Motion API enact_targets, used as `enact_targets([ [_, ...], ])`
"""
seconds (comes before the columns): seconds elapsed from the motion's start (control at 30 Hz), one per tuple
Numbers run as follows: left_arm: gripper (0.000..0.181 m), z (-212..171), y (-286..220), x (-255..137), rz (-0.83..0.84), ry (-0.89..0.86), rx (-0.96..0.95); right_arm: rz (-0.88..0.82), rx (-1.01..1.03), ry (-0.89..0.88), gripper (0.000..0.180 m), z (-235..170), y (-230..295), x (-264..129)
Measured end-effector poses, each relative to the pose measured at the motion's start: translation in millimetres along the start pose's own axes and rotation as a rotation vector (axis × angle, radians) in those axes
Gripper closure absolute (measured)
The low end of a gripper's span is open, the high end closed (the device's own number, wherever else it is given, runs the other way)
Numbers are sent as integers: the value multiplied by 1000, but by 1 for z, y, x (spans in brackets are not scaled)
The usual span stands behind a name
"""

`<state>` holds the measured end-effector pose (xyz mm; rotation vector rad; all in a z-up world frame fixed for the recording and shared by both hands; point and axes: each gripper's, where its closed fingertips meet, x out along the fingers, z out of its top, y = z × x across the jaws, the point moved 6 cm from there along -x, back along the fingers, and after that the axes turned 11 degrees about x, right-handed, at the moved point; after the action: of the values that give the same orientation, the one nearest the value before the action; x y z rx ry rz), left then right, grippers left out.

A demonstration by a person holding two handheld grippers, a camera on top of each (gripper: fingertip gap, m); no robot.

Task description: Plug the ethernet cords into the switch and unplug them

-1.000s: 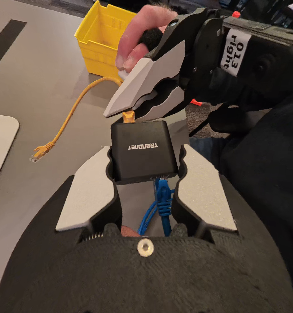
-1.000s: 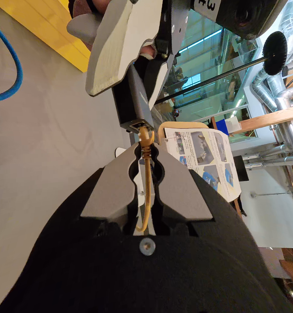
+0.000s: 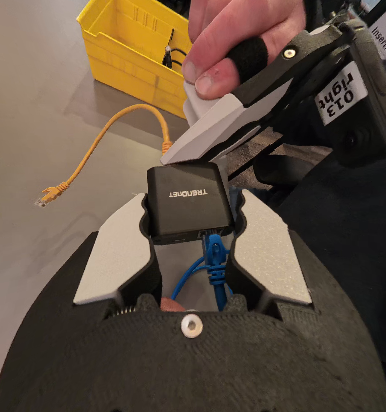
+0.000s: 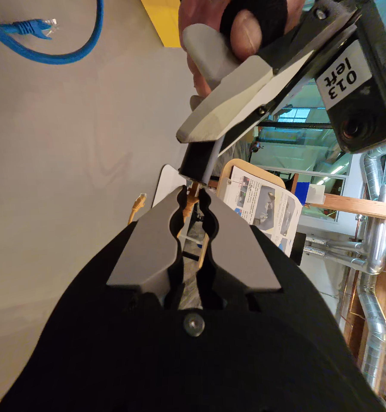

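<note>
My left gripper [image 3: 193, 197] is shut on the black switch [image 3: 187, 200], gripping its two sides and holding it above the table. A blue ethernet cord [image 3: 215, 256] is plugged into the switch's near port. Its free end [image 4: 31, 27] lies on the table. My right gripper [image 4: 192, 190] is shut on the orange cord's plug [image 4: 193, 196], right at the far port of the switch [image 4: 196, 165]. In the left wrist view the right gripper [image 3: 165, 159] hides that port. The orange cord [image 3: 93, 147] trails onto the table, free end [image 3: 52, 194] loose.
A yellow bin [image 3: 120, 73] with a black cord [image 3: 168, 55] in it stands at the back of the grey table [image 3: 31, 111]. A wooden board with a printed sheet [image 4: 263, 211] and a white pad [image 4: 167, 180] lie beyond the switch. A person's hand [image 3: 221, 44] holds the right gripper. Only a small space, under 4 cm, lies between the two pairs of fingers.
The right gripper has closed in on the switch, its fingertips now almost at the far port. The orange plug no longer shows in the left wrist view. The left gripper still holds the switch.
</note>
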<state>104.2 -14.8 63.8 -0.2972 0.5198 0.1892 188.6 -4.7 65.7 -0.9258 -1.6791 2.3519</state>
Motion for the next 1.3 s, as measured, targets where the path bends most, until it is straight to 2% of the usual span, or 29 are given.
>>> enact_targets([
  [0.13, 108, -4, 5, -9, 52, -50, 4, 21, 43, 67, 171, -19, 0, -2],
  [0.27, 108, -10, 10, -41, 136, -100, -7, 9, 232, 78, 170, -51, -10, -23],
  [0.37, 108, -16, 10, -54, 196, -95, 1, -33, 418, 36, 170, -62, -38, -58],
  [0.53, 108, -26, -2, -60, 244, -96, 24, -90, 752, 37, 169, -107, -75, -139],
  [0.7, 108, -39, -7, -53, 235, -100, 20, -197, 886, 126, 170, -139, -88, -219],
  [0.83, 108, -44, -10, -49, 228, -107, 21, -147, 1044, 201, 169, -175, -58, -253],
  [0.97, 108, -48, -11, -45, 213, -106, 14, -57, 1262, 124, 169, -207, -11, -262],
  [1.13, 108, -49, -11, -41, 204, -92, 9, -46, 1534, 73, 170, -249, 37, -268],
  [1.2, 108, -48, -12, -39, 201, -84, 11, -25, 1583, 153, 170, -265, 60, -262],
  [1.3, 108, -48, -11, -36, 198, -73, 11, 8, 1590, 363, 169, -282, 92, -249],
])
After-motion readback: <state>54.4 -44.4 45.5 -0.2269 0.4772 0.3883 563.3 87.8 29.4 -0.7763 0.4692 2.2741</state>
